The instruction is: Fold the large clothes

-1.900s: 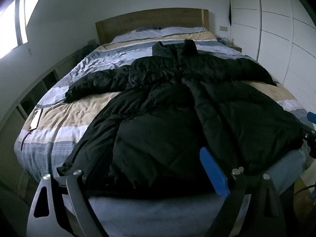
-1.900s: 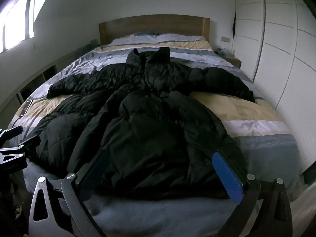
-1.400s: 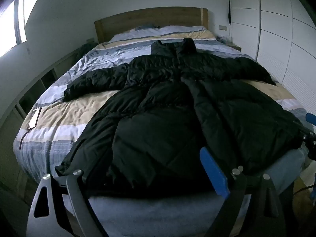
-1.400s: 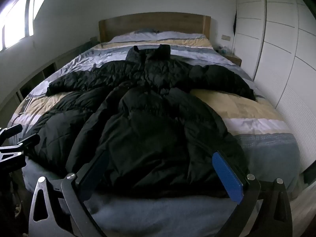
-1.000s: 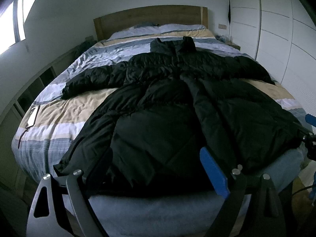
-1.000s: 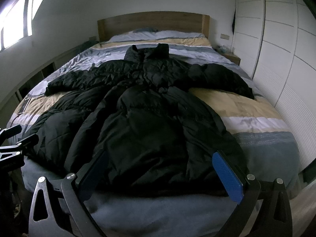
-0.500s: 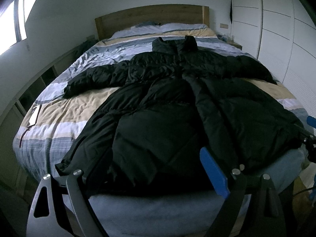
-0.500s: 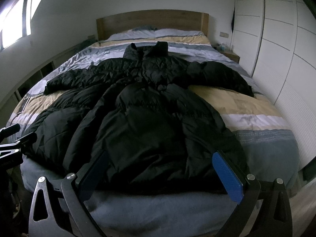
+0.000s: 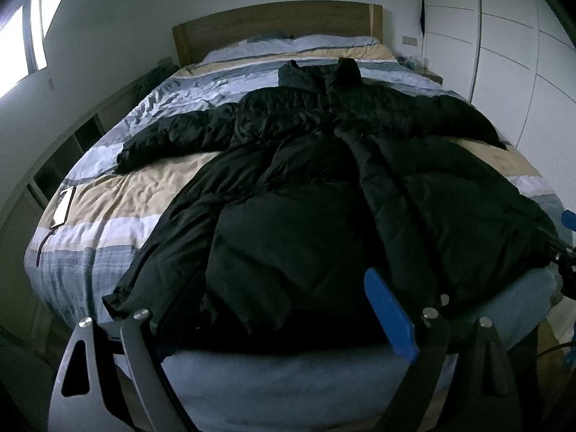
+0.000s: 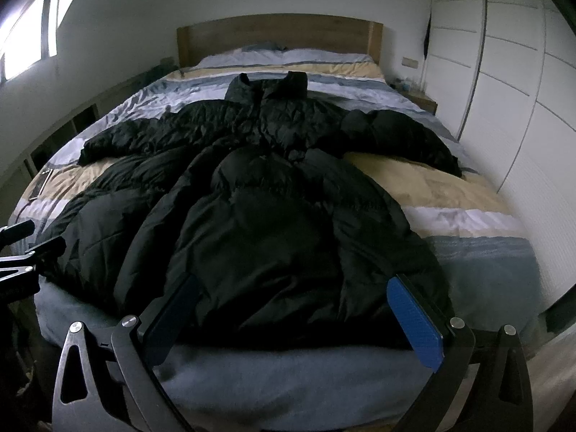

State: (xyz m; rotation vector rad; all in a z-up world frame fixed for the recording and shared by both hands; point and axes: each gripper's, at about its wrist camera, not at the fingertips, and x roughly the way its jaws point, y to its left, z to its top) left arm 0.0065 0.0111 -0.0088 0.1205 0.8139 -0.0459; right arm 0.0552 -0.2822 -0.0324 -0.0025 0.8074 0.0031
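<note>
A long black puffer coat (image 9: 306, 194) lies spread face up on the bed, collar toward the headboard, both sleeves stretched out sideways, hem at the foot edge. It also fills the right wrist view (image 10: 273, 208). My left gripper (image 9: 277, 309) is open and empty, hovering just before the hem at the foot of the bed. My right gripper (image 10: 291, 309) is open and empty, likewise in front of the hem. The right gripper shows at the right edge of the left wrist view (image 9: 565, 248); the left gripper shows at the left edge of the right wrist view (image 10: 21, 248).
The bed (image 9: 118, 194) has a striped blue, beige and white cover and a wooden headboard (image 9: 273, 25). A phone (image 9: 64, 206) lies near the bed's left edge. White wardrobe doors (image 10: 511, 72) line the right side. A low shelf unit (image 9: 64, 158) stands left.
Both views have drifted only slightly, a small bob up and down. The coat has not moved and both grippers stay open.
</note>
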